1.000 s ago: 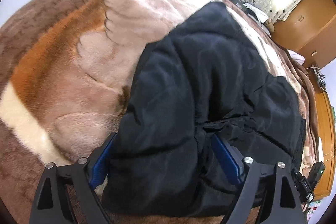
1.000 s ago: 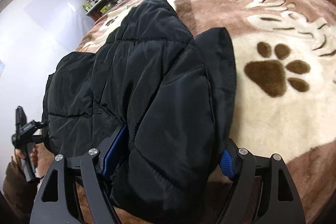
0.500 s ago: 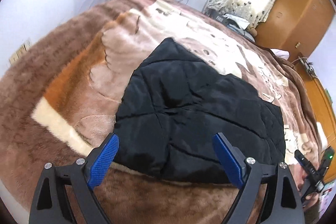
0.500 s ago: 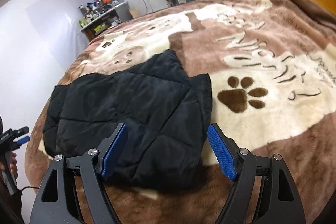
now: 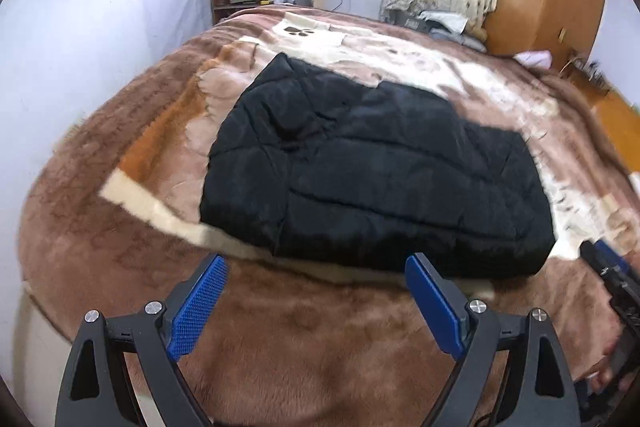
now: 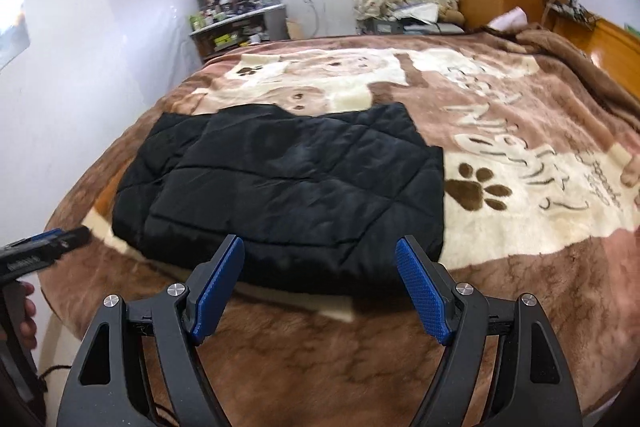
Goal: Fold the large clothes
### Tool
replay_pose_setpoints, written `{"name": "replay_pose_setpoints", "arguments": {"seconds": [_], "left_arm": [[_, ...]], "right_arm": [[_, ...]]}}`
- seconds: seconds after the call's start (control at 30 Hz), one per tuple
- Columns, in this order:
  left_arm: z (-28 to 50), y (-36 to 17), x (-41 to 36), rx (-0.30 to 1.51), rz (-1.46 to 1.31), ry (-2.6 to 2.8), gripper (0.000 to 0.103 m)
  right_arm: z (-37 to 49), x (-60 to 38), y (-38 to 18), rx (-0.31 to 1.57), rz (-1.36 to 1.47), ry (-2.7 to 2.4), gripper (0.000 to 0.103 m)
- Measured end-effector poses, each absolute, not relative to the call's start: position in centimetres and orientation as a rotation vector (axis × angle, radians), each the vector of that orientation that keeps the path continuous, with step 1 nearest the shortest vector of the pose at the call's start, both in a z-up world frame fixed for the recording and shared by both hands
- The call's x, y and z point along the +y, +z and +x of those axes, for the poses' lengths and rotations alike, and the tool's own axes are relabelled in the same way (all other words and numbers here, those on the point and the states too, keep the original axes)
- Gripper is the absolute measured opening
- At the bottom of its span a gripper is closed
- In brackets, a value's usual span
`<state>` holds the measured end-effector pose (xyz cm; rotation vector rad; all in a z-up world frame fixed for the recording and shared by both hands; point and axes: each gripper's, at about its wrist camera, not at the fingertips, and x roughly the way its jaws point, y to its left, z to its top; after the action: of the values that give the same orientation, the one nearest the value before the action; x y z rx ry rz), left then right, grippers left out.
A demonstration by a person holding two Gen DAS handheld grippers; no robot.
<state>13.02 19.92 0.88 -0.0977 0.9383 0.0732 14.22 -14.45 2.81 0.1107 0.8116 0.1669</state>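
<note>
Black quilted jacket lies folded into a rough rectangle on the brown paw-print blanket covering the bed, near the blanket's close edge. Left gripper: jaws released, spread wide, nothing between them, hovering over bare blanket just short of the jacket's near edge. Right gripper: jaws likewise released and empty, just short of the jacket's near edge.
</note>
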Motion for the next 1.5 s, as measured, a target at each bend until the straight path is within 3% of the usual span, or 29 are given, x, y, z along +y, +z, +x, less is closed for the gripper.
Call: {"name": "replay_pose_setpoints", "arguments": {"seconds": [1.5], "left_arm": [[7.1, 0.7, 13.9, 0.882, 0.001, 0.095, 0.091]], "right_arm": [[9.0, -11.3, 2.1, 0.836, 0.061, 0.049, 0.078]]}}
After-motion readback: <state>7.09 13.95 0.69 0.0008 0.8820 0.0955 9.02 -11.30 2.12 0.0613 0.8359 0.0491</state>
